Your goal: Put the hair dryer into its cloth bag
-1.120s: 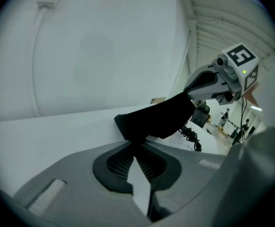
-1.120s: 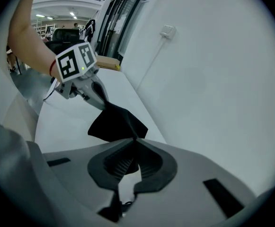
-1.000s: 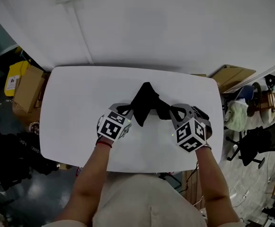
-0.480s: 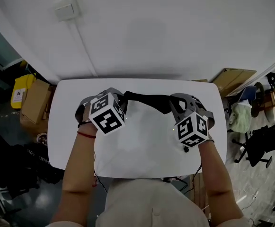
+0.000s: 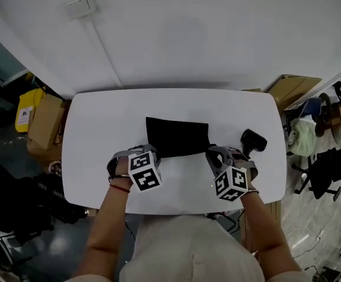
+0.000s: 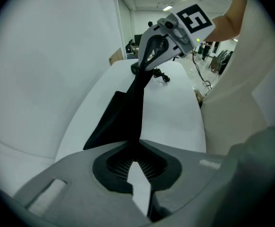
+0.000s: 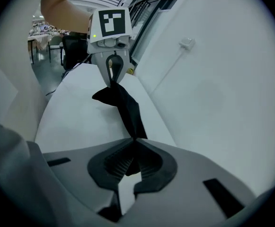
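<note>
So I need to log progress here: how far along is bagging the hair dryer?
Done: the cloth bag lies spread out on the table. In hand: the left tongs and right tongs each pinch a near corner of it. To do: the hair dryer lies outside, right of the bag, not yet put in.

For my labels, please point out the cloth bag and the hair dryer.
cloth bag (image 5: 177,135), head view, middle of the black cloth.
hair dryer (image 5: 253,140), head view, on its dark body.
</note>
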Demonstrator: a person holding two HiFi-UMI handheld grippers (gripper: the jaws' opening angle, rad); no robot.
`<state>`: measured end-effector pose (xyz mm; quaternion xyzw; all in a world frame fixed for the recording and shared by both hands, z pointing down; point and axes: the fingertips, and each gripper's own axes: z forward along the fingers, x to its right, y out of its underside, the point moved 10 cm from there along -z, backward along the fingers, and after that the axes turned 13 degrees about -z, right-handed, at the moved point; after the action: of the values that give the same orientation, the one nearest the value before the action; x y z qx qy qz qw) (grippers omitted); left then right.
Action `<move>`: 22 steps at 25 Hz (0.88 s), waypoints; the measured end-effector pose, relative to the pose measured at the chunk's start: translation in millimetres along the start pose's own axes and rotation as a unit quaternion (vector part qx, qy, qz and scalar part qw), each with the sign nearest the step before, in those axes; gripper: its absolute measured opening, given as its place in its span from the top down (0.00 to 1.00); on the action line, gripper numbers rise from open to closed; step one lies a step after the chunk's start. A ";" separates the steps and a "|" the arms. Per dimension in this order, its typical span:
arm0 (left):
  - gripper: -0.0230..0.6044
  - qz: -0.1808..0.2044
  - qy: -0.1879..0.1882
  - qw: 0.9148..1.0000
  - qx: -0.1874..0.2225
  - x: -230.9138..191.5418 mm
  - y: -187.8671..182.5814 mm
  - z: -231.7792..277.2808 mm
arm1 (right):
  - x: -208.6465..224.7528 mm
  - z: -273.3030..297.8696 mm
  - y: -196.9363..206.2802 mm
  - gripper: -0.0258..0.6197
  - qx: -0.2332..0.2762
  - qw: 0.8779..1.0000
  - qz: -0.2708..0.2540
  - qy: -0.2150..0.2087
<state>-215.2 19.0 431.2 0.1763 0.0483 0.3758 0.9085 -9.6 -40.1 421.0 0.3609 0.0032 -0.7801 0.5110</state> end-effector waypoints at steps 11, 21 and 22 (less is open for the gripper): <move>0.92 -0.025 0.054 0.997 -0.041 37.7 56.8 55.8 | -91.4 31.2 14.0 0.91 0.035 0.991 0.091 -0.091; 0.89 -0.099 0.032 0.994 -0.024 39.1 101.7 54.8 | -117.1 30.1 20.1 0.69 0.062 0.957 0.236 -0.156; 0.87 -0.104 0.029 0.994 -0.023 39.3 105.0 52.4 | -116.8 28.5 22.2 0.69 0.064 0.955 0.246 -0.154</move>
<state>-245.6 100.4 519.3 0.1382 0.0844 0.2856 0.9446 17.6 31.5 516.4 0.2578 -0.2143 -0.6751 0.6571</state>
